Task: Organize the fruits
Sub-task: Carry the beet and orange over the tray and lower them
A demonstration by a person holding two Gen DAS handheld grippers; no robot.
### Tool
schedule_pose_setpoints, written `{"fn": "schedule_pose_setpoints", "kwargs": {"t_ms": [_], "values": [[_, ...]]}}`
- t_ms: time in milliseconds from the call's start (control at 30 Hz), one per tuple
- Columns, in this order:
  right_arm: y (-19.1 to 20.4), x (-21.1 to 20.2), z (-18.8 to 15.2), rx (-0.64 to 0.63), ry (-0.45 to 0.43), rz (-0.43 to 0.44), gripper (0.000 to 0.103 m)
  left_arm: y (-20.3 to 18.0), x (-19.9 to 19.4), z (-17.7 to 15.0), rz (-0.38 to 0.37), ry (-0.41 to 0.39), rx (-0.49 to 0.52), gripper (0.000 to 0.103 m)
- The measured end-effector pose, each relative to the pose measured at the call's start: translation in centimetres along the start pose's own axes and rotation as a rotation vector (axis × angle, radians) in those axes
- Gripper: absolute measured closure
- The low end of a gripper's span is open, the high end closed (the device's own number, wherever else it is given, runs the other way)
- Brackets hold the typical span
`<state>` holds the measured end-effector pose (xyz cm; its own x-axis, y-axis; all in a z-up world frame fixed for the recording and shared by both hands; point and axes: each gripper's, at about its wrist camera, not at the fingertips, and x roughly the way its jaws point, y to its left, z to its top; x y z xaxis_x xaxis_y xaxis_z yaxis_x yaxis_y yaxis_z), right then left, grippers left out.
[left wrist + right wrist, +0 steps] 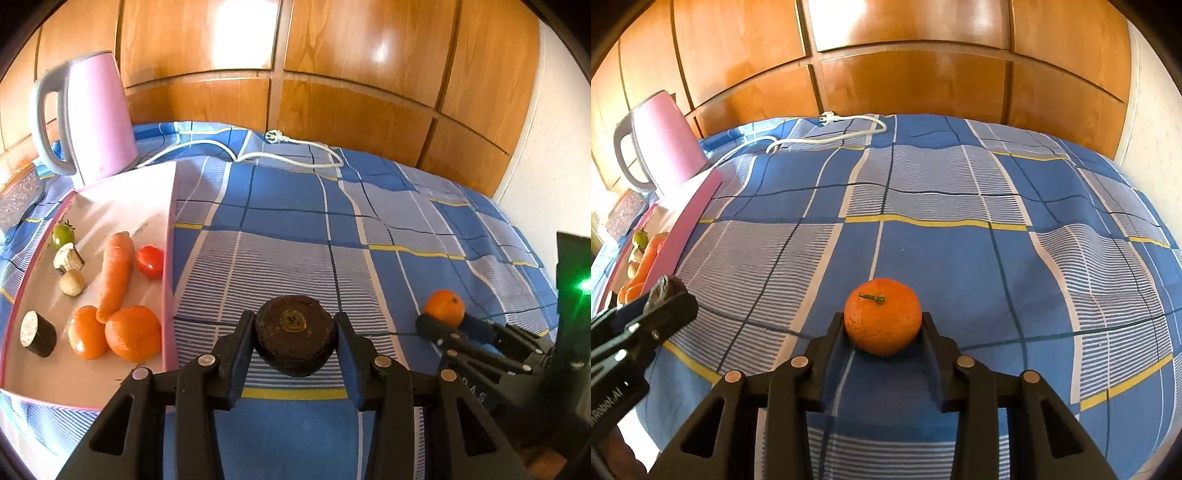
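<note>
Wooden panelled wall [332,55] behind a surface covered by a blue, white and yellow checked cloth [295,229], which fills most of both views; at the far left of the cloth stands a pink kettle [92,118] with a grey handle, its white cable [243,153] lying loose along the far edge and ending in a plug. In front of the kettle, a shallow pink tray [168,258] holds a carrot [116,273], two oranges [133,332] touching its near end, a red tomato [150,261] just beside the right wall, a green tomato [62,235] at the far left, two pale mushroom-like pieces [70,269] and a dark cylinder with a pale cut face [37,332] nearest the camera. Left gripper [295,332], to the right of the tray and clear of it, clamped on a dark brown round fruit [295,334], stem scar facing the lens, the fruit raised off the cloth. Right gripper [882,325], well apart on the right side of the cloth, jaws pressed against both sides of a small orange mandarin [882,315], stem upward, which sits low over the cloth; whether it touches the cloth cannot be told
</note>
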<state>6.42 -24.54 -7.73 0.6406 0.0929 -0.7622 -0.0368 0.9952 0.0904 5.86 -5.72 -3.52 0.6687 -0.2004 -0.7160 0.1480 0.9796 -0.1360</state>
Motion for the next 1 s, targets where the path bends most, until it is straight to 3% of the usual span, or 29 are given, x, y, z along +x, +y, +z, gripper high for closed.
{"fn": "schedule_pose_setpoints", "kwargs": {"t_ms": [467,1000], "values": [[2.1,-0.5,-0.5,-0.037,0.024,0.052,0.065,1.1,-1.9,0.3,0.012,-0.031,-0.046,0.060],[4.7,-0.9,-0.5,-0.087,0.032,0.116,0.065,4.5,-2.8,0.5,0.082,-0.030,-0.143,0.060]]}}
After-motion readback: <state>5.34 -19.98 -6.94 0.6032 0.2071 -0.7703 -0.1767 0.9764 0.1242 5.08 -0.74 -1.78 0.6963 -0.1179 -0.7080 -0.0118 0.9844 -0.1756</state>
